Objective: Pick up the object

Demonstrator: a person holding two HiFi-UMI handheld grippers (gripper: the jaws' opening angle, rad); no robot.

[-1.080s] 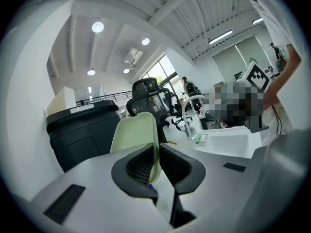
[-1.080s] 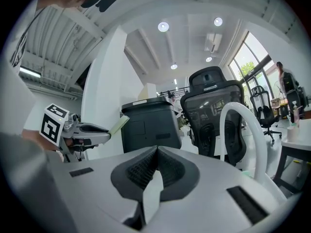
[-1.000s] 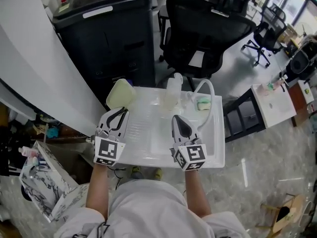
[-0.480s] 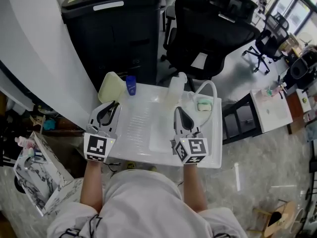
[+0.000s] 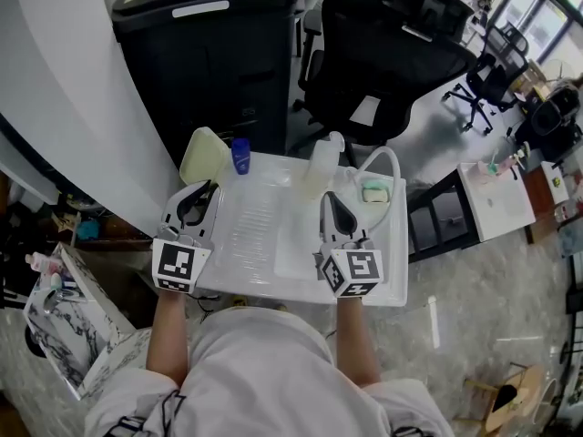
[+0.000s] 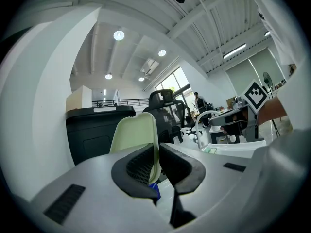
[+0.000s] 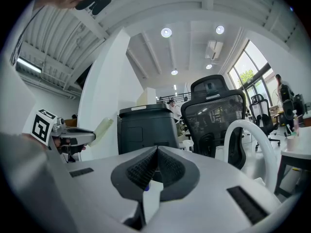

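A pale green, rounded-square dish is tilted in the air at the sink unit's back left corner. My left gripper is shut on its near rim. In the left gripper view the dish rises upright from between the jaws of that gripper. The right gripper view shows the dish sticking out from the left gripper. My right gripper hovers over the white basin, shut with nothing in it; in its own view the jaws of the right gripper touch.
On the white sink unit stand a small blue bottle, a clear bottle, a white arched tap and a soap bar. A black bin and an office chair stand behind. A white column is to the left.
My left gripper has shifted left with the green dish, uncovering the blue bottle behind it. The right gripper has barely moved. The view has shifted a little.
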